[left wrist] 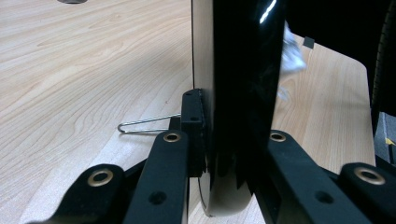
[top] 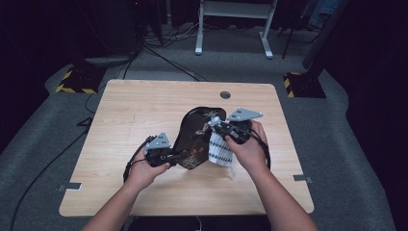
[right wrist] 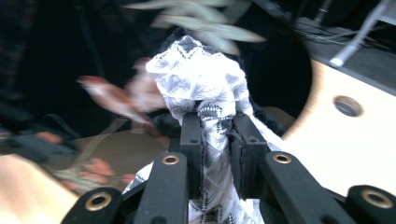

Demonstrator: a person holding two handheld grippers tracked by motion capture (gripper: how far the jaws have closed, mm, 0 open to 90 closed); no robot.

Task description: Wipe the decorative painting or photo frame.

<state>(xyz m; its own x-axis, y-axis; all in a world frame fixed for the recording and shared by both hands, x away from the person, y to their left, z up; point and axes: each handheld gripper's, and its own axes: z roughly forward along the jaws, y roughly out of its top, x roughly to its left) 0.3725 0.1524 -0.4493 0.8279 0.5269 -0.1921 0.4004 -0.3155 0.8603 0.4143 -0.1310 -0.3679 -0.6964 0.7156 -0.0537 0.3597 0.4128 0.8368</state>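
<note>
A black lacquered tray (top: 196, 129) with painted flowers is tipped up on the wooden table (top: 130, 110). My left gripper (top: 179, 157) is shut on its near left rim. In the left gripper view the tray's glossy edge (left wrist: 243, 84) stands upright, clamped between the jaws of my left gripper (left wrist: 233, 140). My right gripper (top: 215, 126) is shut on a white patterned cloth (top: 220, 151), whose bunched end lies against the tray's face. Seen from the right gripper view, the cloth (right wrist: 196, 70) bulges out beyond the pads of my right gripper (right wrist: 215, 135), with the dark tray (right wrist: 56, 70) blurred behind it.
A round cable hole (top: 225, 95) sits near the table's far edge, also seen as a hole (right wrist: 348, 106) in the right gripper view. Bare wood (left wrist: 70, 70) stretches out left of the tray. A white desk frame (top: 233, 19) and cables lie on the floor beyond.
</note>
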